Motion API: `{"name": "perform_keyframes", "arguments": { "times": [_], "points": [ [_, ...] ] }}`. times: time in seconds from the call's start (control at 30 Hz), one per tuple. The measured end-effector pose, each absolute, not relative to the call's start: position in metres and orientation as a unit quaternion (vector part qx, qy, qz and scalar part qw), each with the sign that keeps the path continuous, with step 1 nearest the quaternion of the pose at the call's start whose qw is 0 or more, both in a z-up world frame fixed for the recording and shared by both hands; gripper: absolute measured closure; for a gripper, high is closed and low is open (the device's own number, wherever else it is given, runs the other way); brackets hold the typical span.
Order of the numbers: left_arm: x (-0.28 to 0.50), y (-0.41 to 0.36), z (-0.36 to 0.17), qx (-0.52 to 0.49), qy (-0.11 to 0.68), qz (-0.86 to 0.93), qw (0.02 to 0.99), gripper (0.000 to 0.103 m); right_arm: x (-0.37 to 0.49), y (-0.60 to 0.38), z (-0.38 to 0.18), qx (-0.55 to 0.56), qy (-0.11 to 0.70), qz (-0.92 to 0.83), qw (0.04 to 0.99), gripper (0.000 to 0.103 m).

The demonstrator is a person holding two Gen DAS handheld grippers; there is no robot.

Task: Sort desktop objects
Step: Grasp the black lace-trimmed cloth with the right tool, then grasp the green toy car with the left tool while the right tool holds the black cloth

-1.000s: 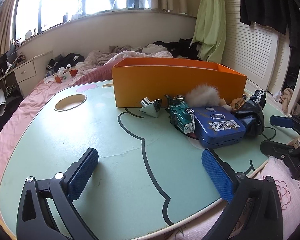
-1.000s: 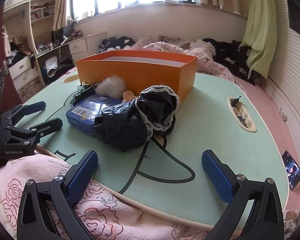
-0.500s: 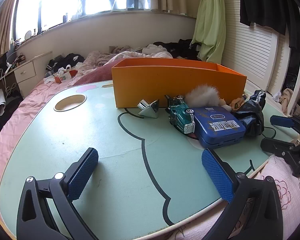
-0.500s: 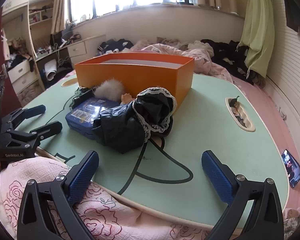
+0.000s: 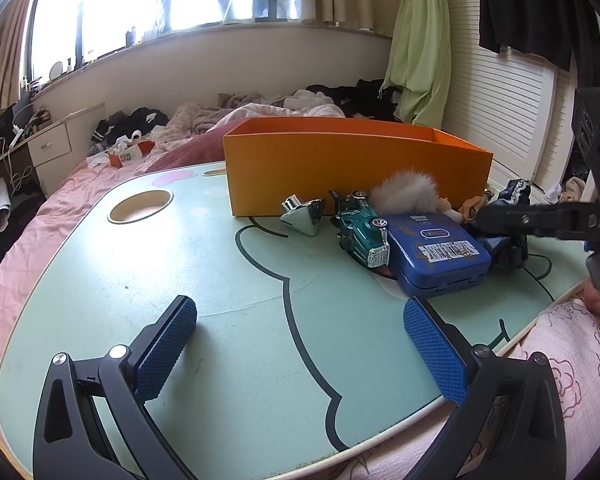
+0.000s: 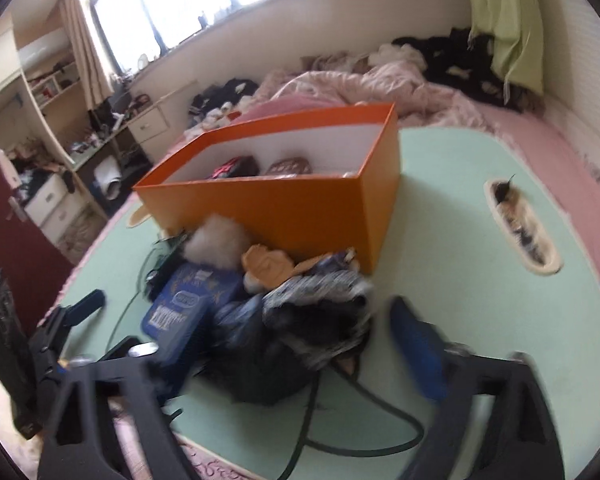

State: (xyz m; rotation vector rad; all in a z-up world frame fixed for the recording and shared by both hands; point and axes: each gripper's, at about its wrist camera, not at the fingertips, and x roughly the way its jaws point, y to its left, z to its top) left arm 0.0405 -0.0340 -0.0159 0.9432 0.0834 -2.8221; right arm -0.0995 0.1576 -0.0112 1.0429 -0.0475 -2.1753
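**A:** While hanging over the near edge of the green table (image 5: 180, 260), keeping the left claw (image 5: 298, 308) spread wide, blue pads well apart, pinching nothing.

**B:** Seeing what beyond it, from the left wrist?

**A:** Seeing an orange box (image 5: 356, 168) standing toward the far side of the table. Lying just in front of it: a chrome cone (image 5: 304, 212), a green toy car (image 5: 362, 232) and a white fluffy ball (image 5: 408, 190). Sitting just beside the car, a blue tin (image 5: 436, 252). Bunching up right of the tin, a black lace-edged cloth (image 5: 508, 248).

**B:** And switching to the right wrist?

**A:** Blurring badly. Closing the right claw (image 6: 284, 340) around the black lace-edged cloth, with the cloth sitting between the pads. Standing just clear of the cloth on the right-hand side; smearing too much on the other side to tell about touch.

**B:** Showing anything else?

**A:** Looking down into the orange box, catching two dark items lying by its far wall. Peeking out between ball and cloth, a tan thing (image 6: 268, 268), too blurred to identify. Showing at the table's left edge, the left claw, spread.
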Motion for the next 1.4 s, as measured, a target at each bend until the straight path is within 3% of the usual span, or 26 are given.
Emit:
{"name": "perform_keyframes", "arguments": {
  "times": [0.07,0.2,0.47,0.67,0.83,0.97,1.03,1.13,1.23,1.33,1.4],
  "points": [
    [0.040,-0.034,-0.015,0.316,0.028,-0.945,0.082,0.000,-0.095,0.162,-0.010,0.397,-0.024,-0.844,0.359,0.046],
    [0.040,-0.033,-0.015,0.316,0.028,-0.945,0.082,0.000,-0.085,0.171,-0.012,0.386,-0.043,-0.844,0.371,0.051],
    [0.040,-0.033,-0.015,0.315,0.027,-0.945,0.085,0.000,-0.059,0.199,0.006,0.293,-0.092,-0.869,0.387,0.052],
    [0.034,-0.035,-0.004,0.317,0.043,-0.945,0.072,0.001,-0.057,0.199,0.009,0.287,-0.093,-0.872,0.386,0.052],
    [0.015,-0.041,0.015,0.328,0.064,-0.941,0.056,0.017,-0.058,0.201,0.008,0.291,-0.096,-0.869,0.388,0.051],
    [-0.013,-0.039,0.025,0.350,0.077,-0.933,0.039,0.024,-0.058,0.201,0.008,0.290,-0.098,-0.870,0.387,0.050],
    [-0.027,-0.035,0.024,0.370,0.076,-0.925,0.036,0.040,-0.059,0.202,0.007,0.290,-0.098,-0.870,0.387,0.050],
    [-0.044,-0.032,0.017,0.395,0.071,-0.915,0.040,0.051,-0.059,0.202,0.007,0.290,-0.098,-0.869,0.387,0.049],
    [-0.046,-0.030,0.014,0.403,0.069,-0.912,0.040,0.054,-0.059,0.203,0.007,0.291,-0.099,-0.870,0.387,0.048],
    [-0.045,-0.033,0.010,0.418,0.070,-0.905,0.039,0.078,-0.059,0.203,0.007,0.291,-0.099,-0.869,0.387,0.048],
    [-0.041,-0.039,0.006,0.420,0.076,-0.904,0.037,0.078,-0.059,0.203,0.007,0.291,-0.099,-0.869,0.387,0.048]
  ]
}}
